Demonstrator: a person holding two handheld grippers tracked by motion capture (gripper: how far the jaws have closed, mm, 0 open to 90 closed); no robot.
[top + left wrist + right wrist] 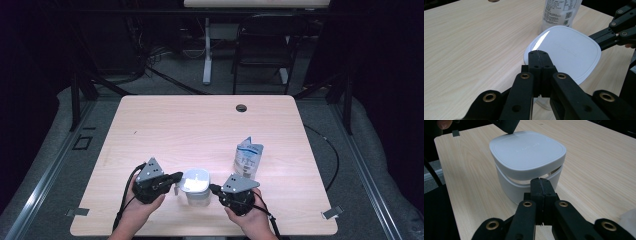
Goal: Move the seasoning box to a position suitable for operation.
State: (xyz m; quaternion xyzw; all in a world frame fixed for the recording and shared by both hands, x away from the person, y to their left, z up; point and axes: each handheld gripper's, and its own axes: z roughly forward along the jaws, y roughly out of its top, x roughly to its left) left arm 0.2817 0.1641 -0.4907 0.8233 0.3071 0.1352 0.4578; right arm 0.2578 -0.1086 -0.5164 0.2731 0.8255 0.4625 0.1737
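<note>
1. Both tongs are pinched fully closed with nothing between them. You can see it in each gripper view, where the two black jaws meet flat against each other.
2. Left tongs (176, 176) and right tongs (214, 189) sit on opposite sides of the white lidded tub (195, 186), so the tub is right between them, near the person's edge of the worktop (165, 125).
3. From the left gripper view, the closed tip (539, 53) looks like it's at the lid's (566, 50) rim, roughly level with the top. Touching or just shy, hard to call.
4. From the right gripper view, that tip (540, 182) points lower, at the tub's side wall, near the gap under the lid (527, 148). The left tip shows up on the far rim there.
5. Tub is about square with rounded corners, so no real long axis to line up on. Neither hand is clearly nearer; both are right up against it.
6. My guess: next move is prying or steadying the lid from both sides, and the jaws would have to open first.
7. A pouch (248, 157) stands just behind the tub to the right, clear of both tongs.
</note>
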